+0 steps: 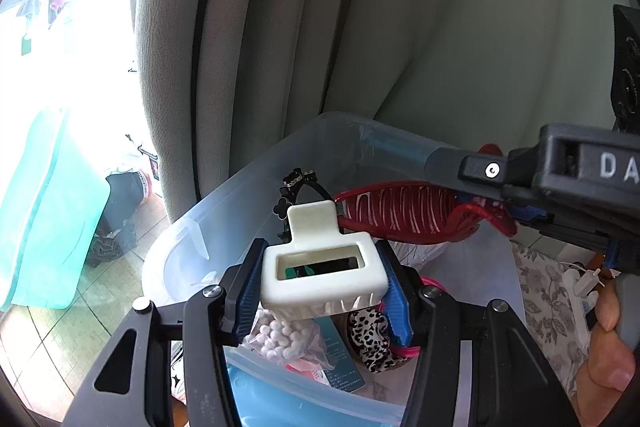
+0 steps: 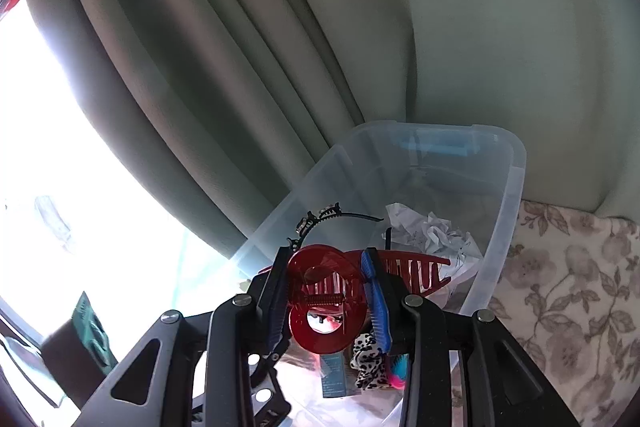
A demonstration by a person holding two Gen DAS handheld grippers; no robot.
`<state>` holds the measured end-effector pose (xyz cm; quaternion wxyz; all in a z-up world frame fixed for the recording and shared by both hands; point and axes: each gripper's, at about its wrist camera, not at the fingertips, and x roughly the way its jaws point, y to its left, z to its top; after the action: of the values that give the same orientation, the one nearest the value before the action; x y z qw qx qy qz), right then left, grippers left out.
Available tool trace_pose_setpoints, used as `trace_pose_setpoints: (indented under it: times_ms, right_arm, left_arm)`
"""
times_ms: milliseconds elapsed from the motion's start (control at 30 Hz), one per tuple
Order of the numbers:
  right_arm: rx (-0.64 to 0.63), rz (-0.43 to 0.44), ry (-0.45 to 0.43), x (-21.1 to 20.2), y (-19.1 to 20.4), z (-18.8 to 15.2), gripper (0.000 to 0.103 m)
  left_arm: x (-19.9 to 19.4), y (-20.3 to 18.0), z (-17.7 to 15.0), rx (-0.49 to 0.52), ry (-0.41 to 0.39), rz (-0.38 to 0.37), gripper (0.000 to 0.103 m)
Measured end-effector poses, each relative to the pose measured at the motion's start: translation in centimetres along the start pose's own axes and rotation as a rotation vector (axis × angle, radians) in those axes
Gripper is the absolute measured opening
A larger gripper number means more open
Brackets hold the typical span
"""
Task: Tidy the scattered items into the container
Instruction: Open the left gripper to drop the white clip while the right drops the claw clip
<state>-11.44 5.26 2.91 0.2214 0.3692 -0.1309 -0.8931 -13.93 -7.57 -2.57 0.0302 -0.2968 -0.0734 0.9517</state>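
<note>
My left gripper is shut on a white plastic holder with a rectangular slot, held over the clear plastic container. My right gripper is shut on the handles of a red claw hair clip, its toothed end reaching over the container. In the left wrist view the right gripper comes in from the right with the red clip. Inside the container lie a black headband, crumpled white paper, a leopard-print scrunchie and a bag of pale beads.
Grey curtains hang behind the container, with a bright window at the left. A floral cloth covers the surface to the right. A person's hand holds the right gripper's handle. A white cable lies on the cloth.
</note>
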Motion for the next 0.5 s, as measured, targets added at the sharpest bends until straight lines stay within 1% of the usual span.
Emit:
trace_pose_setpoints:
  times_ms: [133,167,200,233,367,433,500]
  right_arm:
    - [0.017,-0.043,0.047,1.0,-1.0,-0.7,0.041]
    - [0.02,-0.049,0.046,0.9,-1.2,-0.9,0.049]
    - [0.024,-0.054,0.045,0.9,-1.4,-1.0,0.062]
    - [0.025,-0.059,0.038,0.6,-1.5,-1.1,0.064]
    - [0.028,-0.057,0.012,-0.6,-1.7,-1.1,0.067]
    - [0.033,-0.059,0.001,-1.4,-1.8,-1.1,0.072]
    - [0.039,-0.059,-0.006,-2.3,-1.8,-1.3,0.075]
  left_arm:
    - [0.1,-0.2,-0.1,0.005,0.006,0.004,0.055]
    - [0.1,-0.3,-0.2,0.009,0.009,0.007,0.055]
    - [0.1,-0.3,-0.2,0.009,0.012,0.006,0.055]
    - [0.1,-0.4,-0.2,0.009,0.015,0.006,0.055]
    - [-0.5,-0.5,-0.2,-0.003,0.03,-0.006,0.056]
    - [-0.3,-0.4,0.0,-0.003,0.037,-0.012,0.065]
    - [0.1,-0.1,0.4,-0.001,0.042,-0.016,0.069]
